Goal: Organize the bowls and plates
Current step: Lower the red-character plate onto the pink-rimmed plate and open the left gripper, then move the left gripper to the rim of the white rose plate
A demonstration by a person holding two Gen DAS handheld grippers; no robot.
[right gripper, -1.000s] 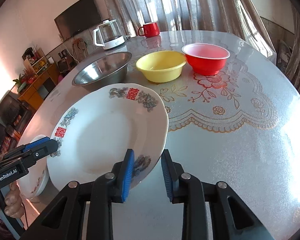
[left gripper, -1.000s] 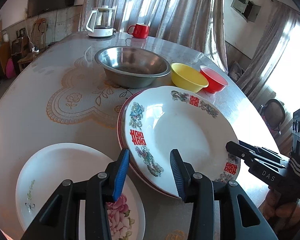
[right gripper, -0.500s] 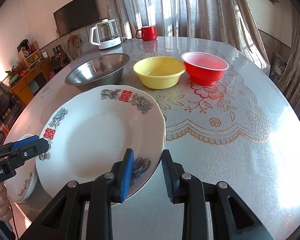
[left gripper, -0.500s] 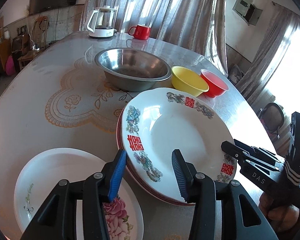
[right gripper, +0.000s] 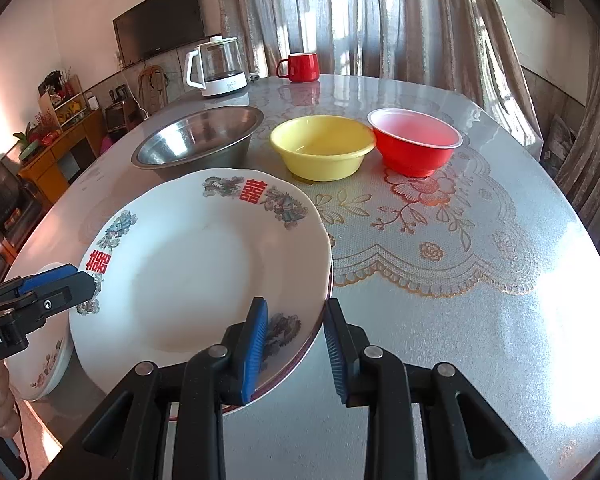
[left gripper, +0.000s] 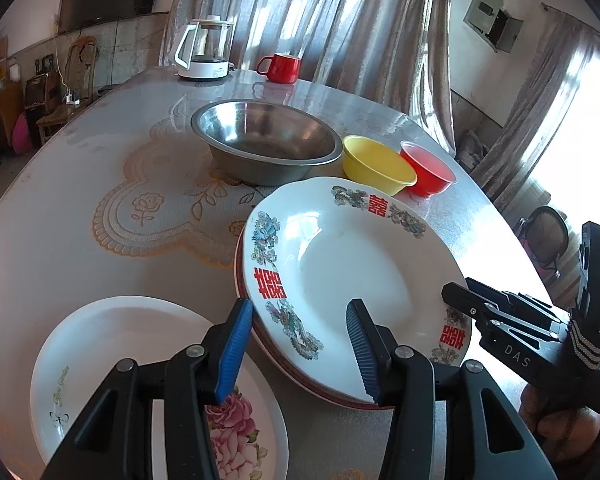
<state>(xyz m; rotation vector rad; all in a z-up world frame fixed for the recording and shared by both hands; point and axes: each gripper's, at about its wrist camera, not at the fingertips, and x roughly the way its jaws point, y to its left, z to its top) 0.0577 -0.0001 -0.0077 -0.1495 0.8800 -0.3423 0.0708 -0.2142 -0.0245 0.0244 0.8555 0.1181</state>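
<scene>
Spreading just now, my left claw (left gripper: 300,350) stands released around the plate (left gripper: 352,280) rim. My right claw (right gripper: 294,346) straddles the opposite rim, apparently slack. Plate looks stacked; the bowls remain.

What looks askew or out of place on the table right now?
Only the plate stack: the white patterned plate sits off-centre on the red-rimmed plate beneath, so the lower rim shows on the left and front. The steel bowl, yellow bowl and red bowl stand upright; nothing looks spilled or broken.
</scene>
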